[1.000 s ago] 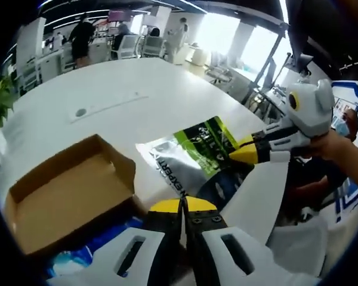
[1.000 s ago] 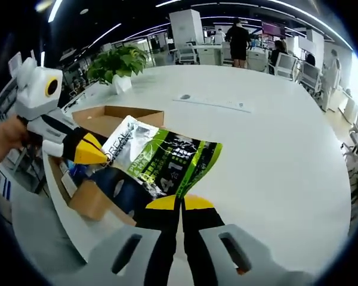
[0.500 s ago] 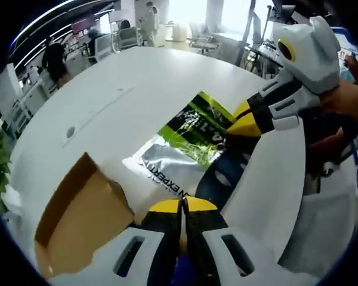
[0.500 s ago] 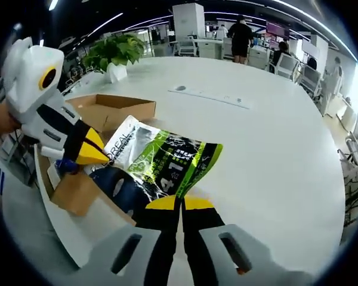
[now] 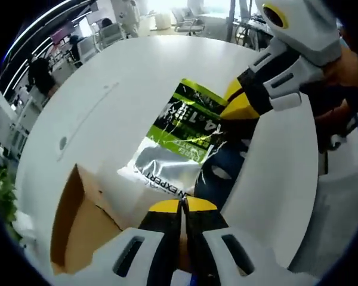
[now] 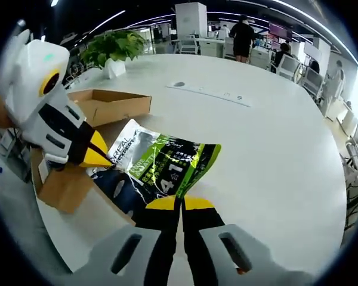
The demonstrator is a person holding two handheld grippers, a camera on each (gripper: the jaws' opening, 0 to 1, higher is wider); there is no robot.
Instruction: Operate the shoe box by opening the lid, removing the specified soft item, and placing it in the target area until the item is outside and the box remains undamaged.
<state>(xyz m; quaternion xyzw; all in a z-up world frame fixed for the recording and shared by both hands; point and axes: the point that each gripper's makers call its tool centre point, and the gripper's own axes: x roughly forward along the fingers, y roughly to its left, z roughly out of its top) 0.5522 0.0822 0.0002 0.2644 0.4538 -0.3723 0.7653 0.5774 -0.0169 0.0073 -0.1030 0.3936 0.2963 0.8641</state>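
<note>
The soft item is a silver, green and dark blue pouch, held stretched between both grippers over the white table. My left gripper is shut on its dark blue end. The right gripper comes in from the upper right, shut on the pouch's far edge. In the right gripper view the pouch runs down to my right gripper, and the left gripper pinches its silver end. The open brown shoe box lies to the lower left; its tray and flap sit behind the left gripper.
A potted plant stands at the table's far left edge. A grey strip and a small round inset lie flat mid-table. Chairs, desks and people are beyond the table. A hand holds the right gripper.
Both grippers keep their hold on the pouch. The left gripper has swung closer to the right one and tilted, so the box has slid to the lower left of its view.
</note>
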